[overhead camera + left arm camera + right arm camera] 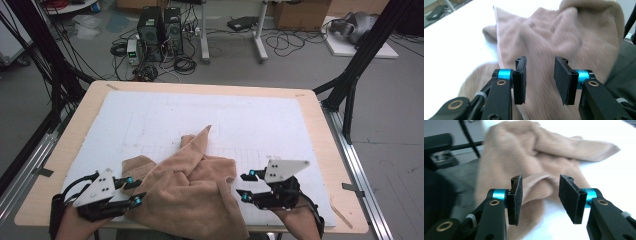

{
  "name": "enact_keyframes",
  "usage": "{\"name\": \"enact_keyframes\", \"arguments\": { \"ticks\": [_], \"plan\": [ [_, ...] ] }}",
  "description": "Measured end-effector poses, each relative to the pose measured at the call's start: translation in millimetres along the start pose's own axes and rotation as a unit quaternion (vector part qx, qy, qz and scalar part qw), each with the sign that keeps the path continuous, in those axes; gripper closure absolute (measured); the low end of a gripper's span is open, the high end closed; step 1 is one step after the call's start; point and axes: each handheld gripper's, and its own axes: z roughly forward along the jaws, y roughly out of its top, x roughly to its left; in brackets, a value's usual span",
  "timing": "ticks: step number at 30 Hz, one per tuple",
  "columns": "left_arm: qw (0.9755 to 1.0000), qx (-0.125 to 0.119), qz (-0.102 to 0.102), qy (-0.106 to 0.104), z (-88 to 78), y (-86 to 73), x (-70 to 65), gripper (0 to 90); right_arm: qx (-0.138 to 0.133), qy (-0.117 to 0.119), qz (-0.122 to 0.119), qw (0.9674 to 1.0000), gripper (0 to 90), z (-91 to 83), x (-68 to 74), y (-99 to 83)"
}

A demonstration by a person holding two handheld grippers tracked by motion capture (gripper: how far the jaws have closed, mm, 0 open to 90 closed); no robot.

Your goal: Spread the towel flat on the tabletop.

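Tan towel (187, 187) lies crumpled on the white mat (165, 117) at the near edge of the table (320, 125), one corner pointing away, near part drooping over the table edge toward the person. Left tool (134, 192) sits at the towel's left edge, right tool (244, 186) at its right edge. In the left gripper view the left tool (540, 80) has its jaws apart, nothing pinched, towel (554, 37) behind the gap. In the right gripper view the right tool (540, 198) likewise stands apart over a fold of towel (531, 152), pads clear of cloth, though blur makes contact hard to rule out. Step reads as between grasps while spreading or folding the towel. Next move likely calls for picking two edges or corners, lowering each tool onto them, then pinching.
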Motion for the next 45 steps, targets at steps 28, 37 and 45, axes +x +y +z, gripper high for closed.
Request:
{"name": "enact_keyframes", "arguments": {
  "ticks": [28,37,45],
  "plan": [
    [0.9824,0.150,-0.031,-0.106,131.3,11.3,61.2,75.4,0.114,-0.021,0.054,0.9918,61.5,109.0,-62.7,-34.2],
    [0.9848,0.148,-0.015,-0.089,122.4,13.3,58.1,84.5,0.113,0.004,0.046,0.9925,84.4,107.1,-62.2,-33.3],
    [0.9954,0.074,-0.045,-0.042,70.4,5.5,54.9,84.9,0.064,0.005,0.043,0.9970,84.9,72.4,-60.2,-22.0]
  ]
}}
